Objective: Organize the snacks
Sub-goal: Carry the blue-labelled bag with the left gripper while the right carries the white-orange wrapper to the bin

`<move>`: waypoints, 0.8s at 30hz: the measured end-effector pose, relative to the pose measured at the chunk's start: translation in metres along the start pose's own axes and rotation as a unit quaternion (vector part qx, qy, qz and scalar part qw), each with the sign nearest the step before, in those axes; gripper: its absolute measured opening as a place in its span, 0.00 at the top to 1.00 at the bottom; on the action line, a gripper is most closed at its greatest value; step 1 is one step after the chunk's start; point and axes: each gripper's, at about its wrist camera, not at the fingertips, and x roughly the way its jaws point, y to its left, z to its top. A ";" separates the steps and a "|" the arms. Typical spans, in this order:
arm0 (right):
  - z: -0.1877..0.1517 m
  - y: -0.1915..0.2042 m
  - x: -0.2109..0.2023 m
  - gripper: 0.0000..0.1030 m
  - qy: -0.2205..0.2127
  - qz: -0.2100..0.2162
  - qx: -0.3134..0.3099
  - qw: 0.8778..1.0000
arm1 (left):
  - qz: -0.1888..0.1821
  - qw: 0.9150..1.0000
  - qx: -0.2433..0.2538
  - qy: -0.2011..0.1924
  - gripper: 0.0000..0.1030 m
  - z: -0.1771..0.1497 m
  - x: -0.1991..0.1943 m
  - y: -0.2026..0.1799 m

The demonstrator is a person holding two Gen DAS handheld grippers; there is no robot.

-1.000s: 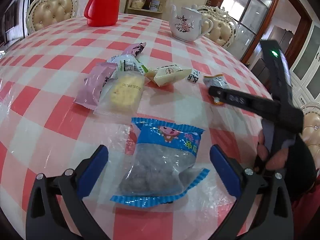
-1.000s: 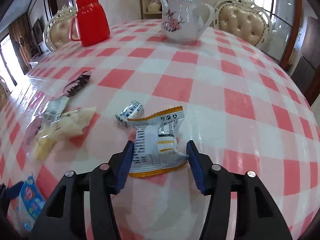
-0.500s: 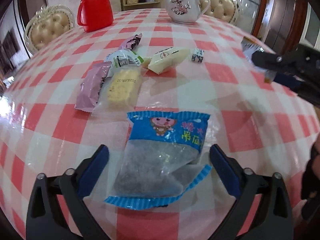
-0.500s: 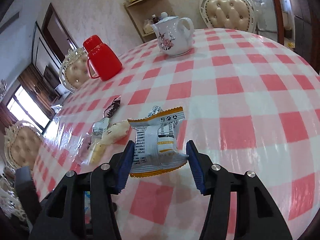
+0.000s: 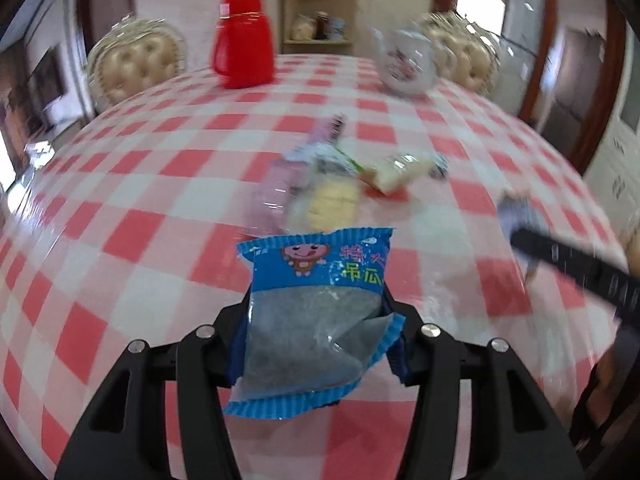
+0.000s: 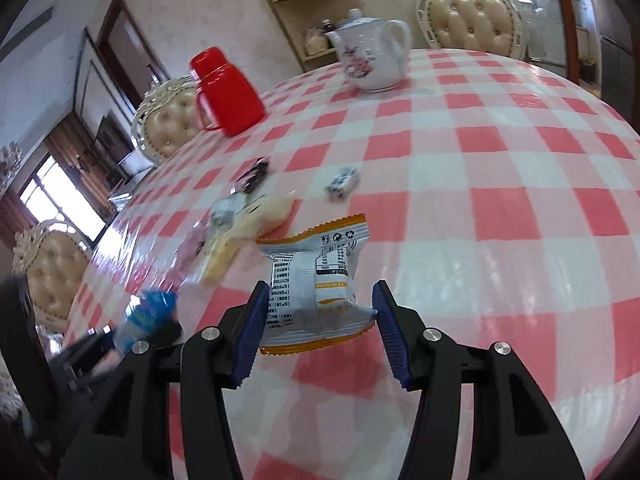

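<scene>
**Carrying two packets toward the loose snacks: which holder lies nearer the heap**

Showing both grippers loaded above the checked table (image 6: 520, 184). The left gripper (image 5: 316, 344) has its jaws closing on the blue packet (image 5: 316, 312), which stands between the pads with its printed blue band up and away from the holder and its crimped lower edge hanging toward the camera; both pads already meet the packet's sides, and the wrapper buckles slightly on the right. Its long axis runs straight ahead of the jaws, along the line they point. The right gripper (image 6: 318, 328) pinches the white-and-orange packet (image 6: 316, 280) across its width, pads pressed on both sides, orange crimp at the far and near ends, long axis likewise ahead of the jaws.

The relation that counts is the bearing of the snack cluster (image 5: 332, 188). From the left gripper it lies directly ahead and just beyond the top edge of the blue packet, slightly to the right. From the right gripper the same cluster (image 6: 240, 232) sits ahead and to the left, just beside the far left corner of the held packet; a small wrapped sweet (image 6: 342, 182) lies ahead, apart from the rest. The right gripper's black finger (image 5: 576, 268) crosses the right side of the left view.

Judgement: if the packets are to join the heap, both holders appear comparably near, the left needing a straight forward carry, the right a leftward swing. Blur leaves the cluster's separate wrappers hard to tell apart.
</scene>
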 end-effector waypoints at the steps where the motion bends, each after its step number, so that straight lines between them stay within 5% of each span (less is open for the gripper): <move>1: -0.005 0.005 0.000 0.49 0.002 0.002 -0.003 1.000 | -0.001 1.000 -0.017 -0.002 0.47 0.001 -0.003 0.009; 10: -0.029 0.043 -0.002 0.49 0.009 0.012 -0.049 0.999 | 0.023 0.995 -0.100 -0.015 0.47 -0.018 -0.025 0.055; 24: -0.072 0.114 -0.010 0.49 0.006 0.007 -0.146 0.989 | 0.059 0.985 -0.150 -0.057 0.47 -0.045 -0.062 0.087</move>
